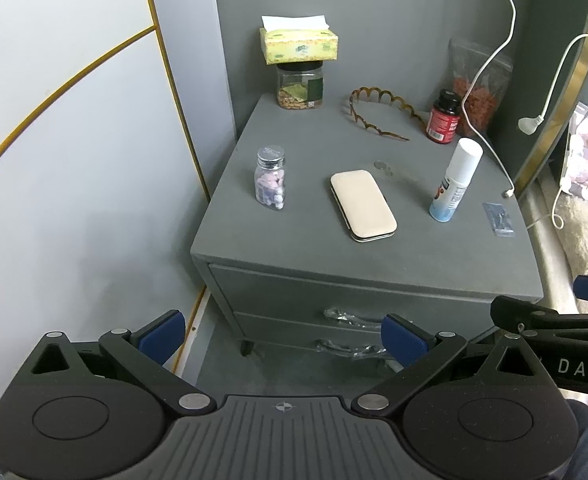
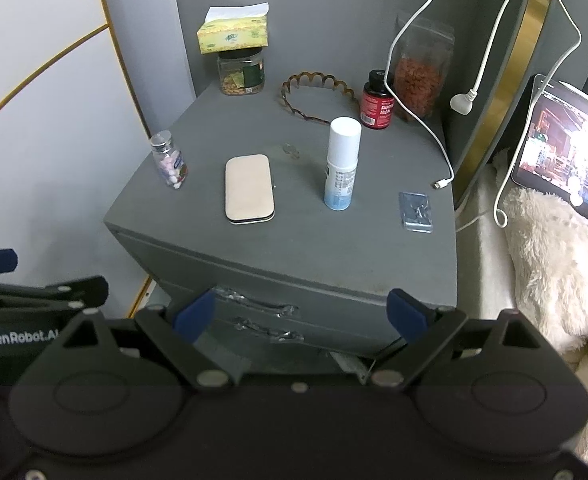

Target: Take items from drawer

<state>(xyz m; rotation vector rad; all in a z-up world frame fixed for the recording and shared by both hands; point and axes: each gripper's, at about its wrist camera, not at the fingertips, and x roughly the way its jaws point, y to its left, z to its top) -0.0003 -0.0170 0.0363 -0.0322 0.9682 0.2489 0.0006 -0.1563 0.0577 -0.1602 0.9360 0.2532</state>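
Note:
A grey nightstand point(image 1: 294, 248) point(image 2: 294, 248) has two drawers, both closed. The upper drawer front point(image 1: 285, 292) point(image 2: 334, 300) and lower one carry clear handles point(image 1: 346, 316) point(image 2: 259, 304). On top lie a beige case point(image 1: 364, 206) point(image 2: 249, 188), a pill bottle point(image 1: 270, 180) point(image 2: 169, 162) and a white spray bottle point(image 1: 456, 180) point(image 2: 342, 164). My left gripper point(image 1: 283, 338) is open in front of the drawers, holding nothing. My right gripper point(image 2: 300, 316) is open too, nothing between its blue pads, level with the handles.
At the back stand a nut jar point(image 1: 300, 86) under a tissue box point(image 1: 298, 42), a brown headband point(image 1: 378, 114), a red-labelled bottle point(image 1: 444, 118) and a snack bag point(image 2: 422, 68). White cables point(image 2: 418, 80) hang down. A tablet point(image 2: 566, 152) and fluffy blanket point(image 2: 554, 248) sit right. A wall panel point(image 1: 73, 160) is left.

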